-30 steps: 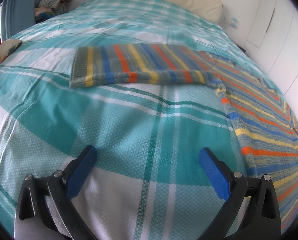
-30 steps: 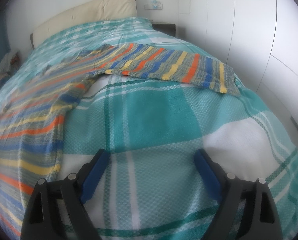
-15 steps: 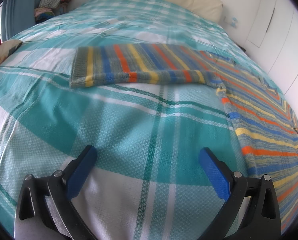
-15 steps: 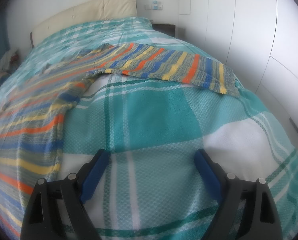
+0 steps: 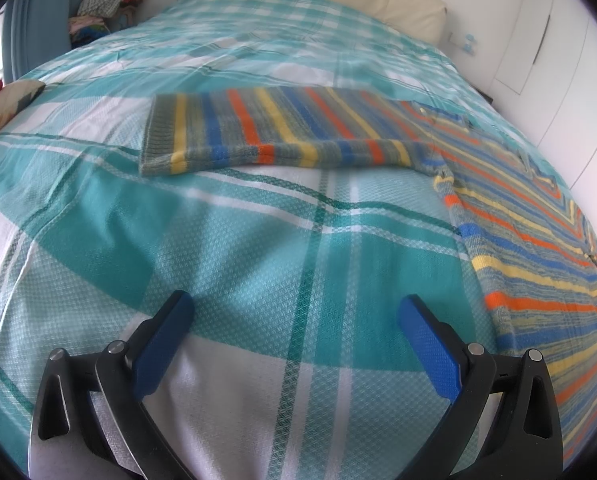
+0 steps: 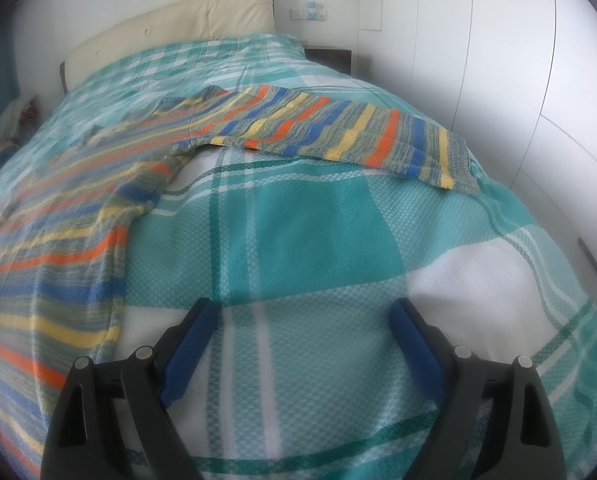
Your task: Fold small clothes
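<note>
A striped knit sweater in grey, blue, orange and yellow lies flat on the bed, sleeves spread out. In the left wrist view its left sleeve (image 5: 282, 132) stretches across ahead and its body (image 5: 538, 248) lies at the right. In the right wrist view its right sleeve (image 6: 338, 132) stretches toward the bed's right edge and its body (image 6: 58, 232) lies at the left. My left gripper (image 5: 294, 320) is open and empty over bare bedspread, short of the sleeve. My right gripper (image 6: 302, 320) is open and empty over bare bedspread.
The bed has a teal and white plaid bedspread (image 5: 258, 248) and a cream headboard (image 6: 170, 24). White wardrobe doors (image 6: 498, 60) stand close along the bed's right side. A pile of clothes (image 5: 102, 4) and a patterned cushion (image 5: 6, 104) sit at the far left.
The right wrist view has shifted very slightly. The sweater and both open grippers stand as before.
</note>
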The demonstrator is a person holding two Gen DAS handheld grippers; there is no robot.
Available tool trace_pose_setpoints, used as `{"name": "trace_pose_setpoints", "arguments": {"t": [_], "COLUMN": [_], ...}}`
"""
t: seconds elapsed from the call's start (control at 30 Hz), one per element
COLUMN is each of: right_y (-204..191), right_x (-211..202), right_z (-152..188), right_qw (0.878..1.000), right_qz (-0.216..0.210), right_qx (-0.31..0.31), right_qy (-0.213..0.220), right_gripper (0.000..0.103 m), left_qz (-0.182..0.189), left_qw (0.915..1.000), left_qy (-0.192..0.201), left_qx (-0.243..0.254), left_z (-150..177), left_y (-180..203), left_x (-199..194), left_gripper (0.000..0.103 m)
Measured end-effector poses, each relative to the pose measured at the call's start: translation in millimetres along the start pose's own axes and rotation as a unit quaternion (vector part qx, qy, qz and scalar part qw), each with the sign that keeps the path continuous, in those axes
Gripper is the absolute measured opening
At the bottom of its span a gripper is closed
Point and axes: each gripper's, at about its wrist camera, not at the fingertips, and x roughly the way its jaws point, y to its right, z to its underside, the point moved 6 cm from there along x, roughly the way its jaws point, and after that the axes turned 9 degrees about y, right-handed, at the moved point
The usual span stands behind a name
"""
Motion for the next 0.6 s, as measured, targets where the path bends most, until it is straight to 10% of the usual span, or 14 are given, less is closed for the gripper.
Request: {"name": "trace_pose_setpoints", "arguments": {"t": [0.6], "right_y": [-0.6], "right_x": [0.0], "right_z": [0.1], "right_qw": [1.000], "right_qz": [0.001], "right_qx": [-0.002], "right_qy": [0.000], "right_gripper": [0.088], "left_qz": [-0.004], "left_qw": [1.0000], "left_qy": [-0.003], "left_qx": [0.004], "left_z": [2.1], "left_y": [-2.7], "left_x": [0.8], "left_gripper": [0.103]}}
